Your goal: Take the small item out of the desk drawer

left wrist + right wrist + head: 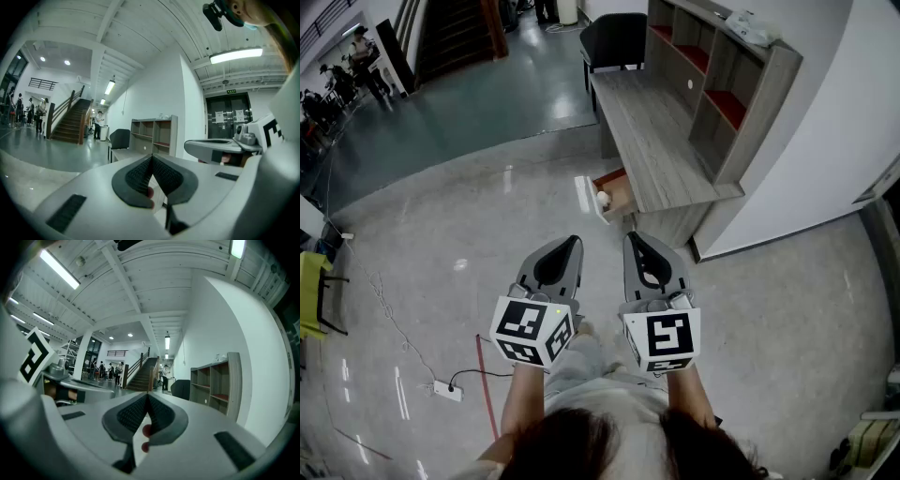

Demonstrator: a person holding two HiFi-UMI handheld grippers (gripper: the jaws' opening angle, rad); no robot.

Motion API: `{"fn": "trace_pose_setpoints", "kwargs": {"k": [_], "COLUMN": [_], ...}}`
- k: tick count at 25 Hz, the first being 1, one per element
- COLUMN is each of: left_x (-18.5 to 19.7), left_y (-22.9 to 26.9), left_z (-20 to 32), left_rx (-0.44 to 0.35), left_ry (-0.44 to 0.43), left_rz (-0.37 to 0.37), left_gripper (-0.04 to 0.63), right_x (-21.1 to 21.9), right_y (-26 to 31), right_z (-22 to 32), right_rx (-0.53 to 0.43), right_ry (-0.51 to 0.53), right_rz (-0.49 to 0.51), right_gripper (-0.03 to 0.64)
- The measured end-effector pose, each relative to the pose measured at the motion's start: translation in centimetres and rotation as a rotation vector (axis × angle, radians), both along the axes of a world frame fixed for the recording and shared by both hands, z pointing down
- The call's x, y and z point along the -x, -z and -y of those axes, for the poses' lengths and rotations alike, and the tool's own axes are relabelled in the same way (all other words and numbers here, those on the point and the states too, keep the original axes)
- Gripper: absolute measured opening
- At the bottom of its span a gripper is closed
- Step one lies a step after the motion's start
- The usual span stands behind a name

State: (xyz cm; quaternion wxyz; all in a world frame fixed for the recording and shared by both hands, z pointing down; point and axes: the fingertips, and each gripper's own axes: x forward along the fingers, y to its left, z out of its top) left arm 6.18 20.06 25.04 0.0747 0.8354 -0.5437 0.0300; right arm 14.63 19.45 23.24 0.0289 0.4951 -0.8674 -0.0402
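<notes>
Shows grey wood grain on the desk (647,141) and shelf unit (755,98), red inside its shelves and the drawer (615,187), white on the small item (603,199), black-and-white square markers on the pale grey left gripper (574,241) and right gripper (633,237), black on their ribbed pads (139,176) and the chair (614,37).

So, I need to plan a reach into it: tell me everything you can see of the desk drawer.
The desk drawer stands pulled open, jutting from under the top of the grey wood-grain desk at its near end. Its inside looks reddish-brown. Its front panel is pale and seen almost edge-on, and no handle can be made out. A small pale round item lies inside, just behind that panel. The left gripper and right gripper are held short of it, touching nothing.
</notes>
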Motion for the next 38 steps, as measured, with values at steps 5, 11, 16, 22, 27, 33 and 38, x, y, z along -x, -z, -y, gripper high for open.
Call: {"fn": "trace_pose_setpoints", "kwargs": {"k": [5, 11, 16, 22, 27, 33, 38], "left_x": [2.0, 4.3, 6.1, 8.3, 9.6, 11.3, 12.0], "left_y": [-0.3, -0.6, -1.0, -1.4, -1.8, -1.9, -2.1], "left_z": [2.8, 6.4, 9.1, 11.4, 12.9, 14.0, 15.0], "left_rx": [0.002, 0.002, 0.009, 0.023, 0.036, 0.044, 0.051], "left_ry": [-0.010, -0.027, -0.045, -0.065, -0.089, -0.119, -0.136], "left_rz": [-0.001, -0.005, -0.012, -0.020, -0.026, -0.039, -0.046], "left_gripper": [0.006, 0.006, 0.006, 0.006, 0.006, 0.006, 0.006], "right_x": [1.5, 3.4, 5.1, 7.4, 9.1, 11.0, 11.6], "right_y": [0.2, 0.2, -0.1, -0.2, -0.1, -0.4, -1.0], "right_z": [2.6, 5.8, 8.4, 10.5, 12.1, 13.4, 14.3], "right_rx": [-0.013, -0.019, -0.015, -0.025, -0.041, 0.002, 0.025], "right_ry": [-0.019, -0.047, -0.063, -0.069, -0.082, -0.072, -0.080], "right_rz": [0.008, 0.025, 0.026, 0.010, -0.021, -0.021, -0.036], "right_gripper": [0.026, 0.026, 0.026, 0.026, 0.026, 0.026, 0.027]}}
